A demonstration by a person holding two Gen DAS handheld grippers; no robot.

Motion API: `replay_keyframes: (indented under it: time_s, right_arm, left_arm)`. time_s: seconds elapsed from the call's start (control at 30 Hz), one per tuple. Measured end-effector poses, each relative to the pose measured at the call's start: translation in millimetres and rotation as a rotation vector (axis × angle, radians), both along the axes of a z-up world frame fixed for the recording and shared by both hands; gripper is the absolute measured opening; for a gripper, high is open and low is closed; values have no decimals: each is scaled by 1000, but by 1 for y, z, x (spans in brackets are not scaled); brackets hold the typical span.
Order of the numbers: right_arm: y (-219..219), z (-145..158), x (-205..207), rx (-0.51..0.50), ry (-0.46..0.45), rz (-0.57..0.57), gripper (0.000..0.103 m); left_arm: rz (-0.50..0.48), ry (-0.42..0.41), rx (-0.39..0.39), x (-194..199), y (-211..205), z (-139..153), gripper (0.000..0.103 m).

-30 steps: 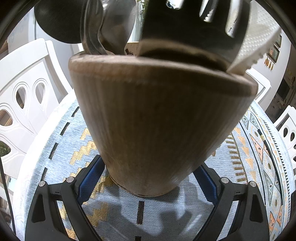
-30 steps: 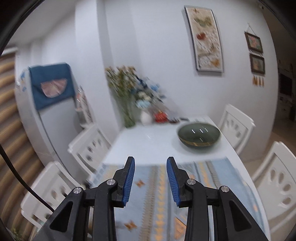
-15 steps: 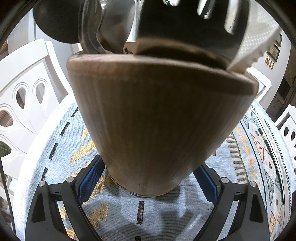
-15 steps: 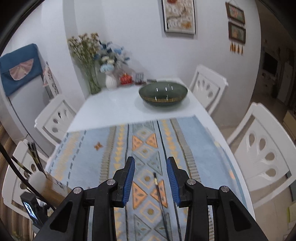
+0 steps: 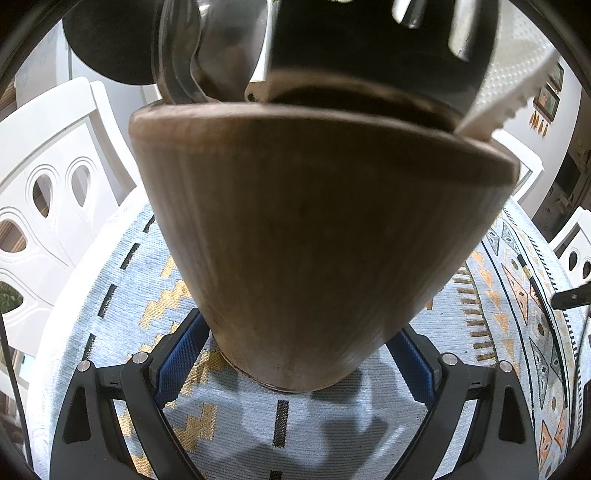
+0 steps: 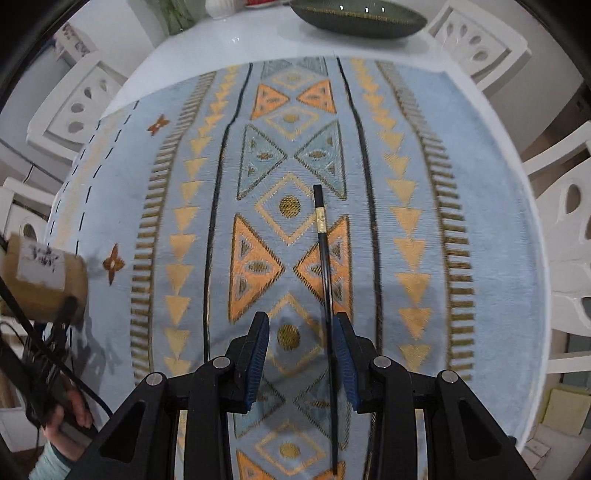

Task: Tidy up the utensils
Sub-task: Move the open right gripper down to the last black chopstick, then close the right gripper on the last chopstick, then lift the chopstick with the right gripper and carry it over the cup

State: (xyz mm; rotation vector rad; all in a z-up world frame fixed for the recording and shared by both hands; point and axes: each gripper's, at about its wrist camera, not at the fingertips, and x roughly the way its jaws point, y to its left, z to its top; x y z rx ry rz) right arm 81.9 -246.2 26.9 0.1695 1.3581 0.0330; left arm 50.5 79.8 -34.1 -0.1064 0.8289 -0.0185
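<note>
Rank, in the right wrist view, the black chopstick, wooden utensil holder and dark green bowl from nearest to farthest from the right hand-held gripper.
1. Black chopstick: between the right hand-held gripper fingers, beside the right pad.
2. Wooden utensil holder: far left edge.
3. Dark green bowl: far end of the table.

A: How is the light?
B: Bright and even indoors. Soft shadows fall on the patterned cloth, and glare spots streak the dark bowl.
A: Is it sharp?
B: Fisheye bending with black corners. The close wooden holder looks soft and dim.
</note>
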Motion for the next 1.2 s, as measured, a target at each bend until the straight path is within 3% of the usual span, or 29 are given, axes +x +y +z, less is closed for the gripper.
replay_keyframes:
  time_s: [0.17,0.23,0.3,0.83,0.93,1.03,1.2]
  right_arm:
    - [-15,-12,21,9,15,-79,34]
    - [-18,-15,26,-13,16,-90,28]
    - [-17,-18,31,-27,32,-91,19]
    - [-4,-19,44,-98,-11,-63,8]
    - [-4,-15,38,-74,-21,-73,6]
    - [-18,-6,29,22,-39,-111,6]
    - [-23,18,17,76,-124,-111,6]
  left_arm:
    - [0,0,0,0,0,0,95]
    - [0,0,0,0,0,0,95]
    - [0,1,1,0,0,0,95]
    - [0,1,1,1,1,0,95]
    - [0,2,1,1,1,0,95]
    - [0,1,1,1,1,0,95]
    - [0,2,1,1,1,0,95]
